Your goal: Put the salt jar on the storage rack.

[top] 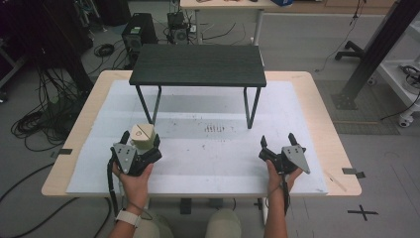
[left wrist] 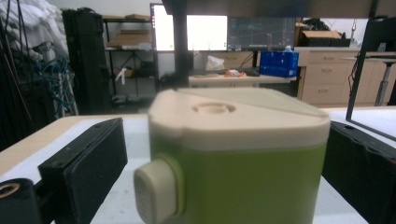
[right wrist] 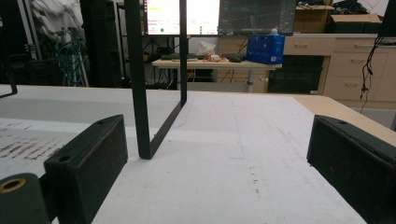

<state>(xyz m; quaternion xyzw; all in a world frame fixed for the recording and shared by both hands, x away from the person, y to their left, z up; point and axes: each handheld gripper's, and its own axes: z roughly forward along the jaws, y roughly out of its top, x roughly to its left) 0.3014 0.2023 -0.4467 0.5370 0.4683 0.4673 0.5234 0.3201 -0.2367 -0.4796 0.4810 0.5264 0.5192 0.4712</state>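
I have my left gripper (top: 140,139) spread wide around a small green box with a cream lid (left wrist: 238,154), which sits on the white mat (top: 198,163) near the black shelf's (top: 198,64) left leg; the jaws flank it with gaps showing, gripping nothing yet. My right gripper (top: 278,144) rests wide open and empty. If I close off-centre, one jaw could shove the box sideways or catch its side latch.

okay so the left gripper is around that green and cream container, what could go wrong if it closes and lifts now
The container sits between the open jaws of the left gripper, with a visible gap on one side, so closing may shove it sideways. Its side button faces that jaw and could get pressed. Lifting high may knock the black shelf just beyond.
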